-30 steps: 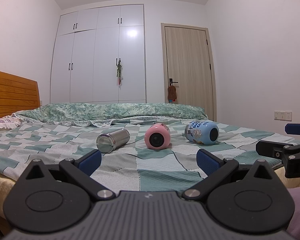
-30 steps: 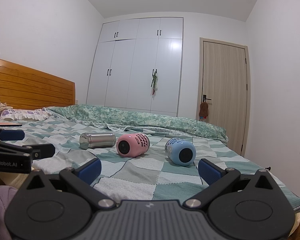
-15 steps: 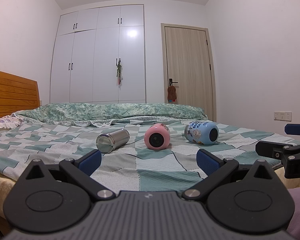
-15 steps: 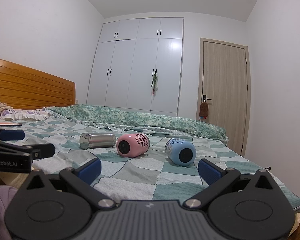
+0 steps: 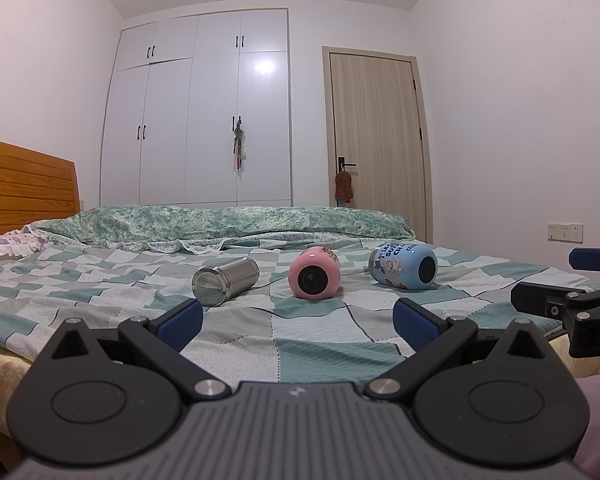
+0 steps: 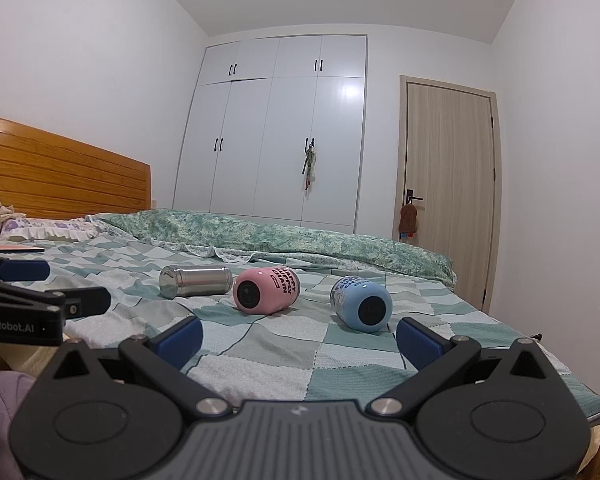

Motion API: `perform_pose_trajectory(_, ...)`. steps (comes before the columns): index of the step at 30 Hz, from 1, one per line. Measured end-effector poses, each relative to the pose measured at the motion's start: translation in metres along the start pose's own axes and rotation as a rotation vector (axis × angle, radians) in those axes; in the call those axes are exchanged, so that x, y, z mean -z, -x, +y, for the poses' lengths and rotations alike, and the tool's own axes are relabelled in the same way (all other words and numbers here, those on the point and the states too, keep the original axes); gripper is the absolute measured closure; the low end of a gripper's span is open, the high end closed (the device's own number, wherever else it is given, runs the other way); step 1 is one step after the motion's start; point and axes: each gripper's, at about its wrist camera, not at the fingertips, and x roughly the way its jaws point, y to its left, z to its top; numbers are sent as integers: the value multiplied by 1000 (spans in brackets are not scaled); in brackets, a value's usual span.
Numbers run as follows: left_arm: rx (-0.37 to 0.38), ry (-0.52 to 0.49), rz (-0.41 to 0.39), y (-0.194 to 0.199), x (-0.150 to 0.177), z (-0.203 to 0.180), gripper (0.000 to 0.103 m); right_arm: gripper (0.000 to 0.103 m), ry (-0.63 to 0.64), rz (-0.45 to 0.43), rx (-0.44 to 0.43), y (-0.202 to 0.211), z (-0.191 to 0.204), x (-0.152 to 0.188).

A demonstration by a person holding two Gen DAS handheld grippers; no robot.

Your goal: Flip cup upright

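Observation:
Three cups lie on their sides in a row on the checked bedspread [image 5: 312,332]: a steel cup [image 5: 225,281] at left, a pink cup [image 5: 315,273] in the middle and a blue cup [image 5: 405,266] at right. They also show in the right wrist view: the steel cup [image 6: 196,281], the pink cup [image 6: 266,290] and the blue cup [image 6: 362,309]. My left gripper [image 5: 298,322] is open and empty, short of the cups. My right gripper [image 6: 299,338] is open and empty, also short of them.
A rolled green quilt [image 5: 220,222] lies behind the cups. A wooden headboard [image 6: 60,176] stands at the left, with a pillow [image 6: 40,228] below it. White wardrobes [image 5: 204,120] and a door [image 5: 376,140] stand at the far wall. The bed's edge is near both grippers.

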Motion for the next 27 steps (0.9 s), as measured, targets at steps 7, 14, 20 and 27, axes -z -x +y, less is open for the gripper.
perform_pose_trajectory(7,0,1,0,0,0,0,0,0,0,0,0,0,0,0)
perform_pose_trajectory(14,0,3,0,0,0,-1,0,0,0,0,0,0,0,0)
perform_pose_trajectory(20,29,13,18,-11,-13,-3,0,0,-26,43,-24,-7,-2,-6)
perform_pose_trajectory(27,53,-26,25,-46,-32,-12,0,0,-61,49,-13,-31,-22,-21)
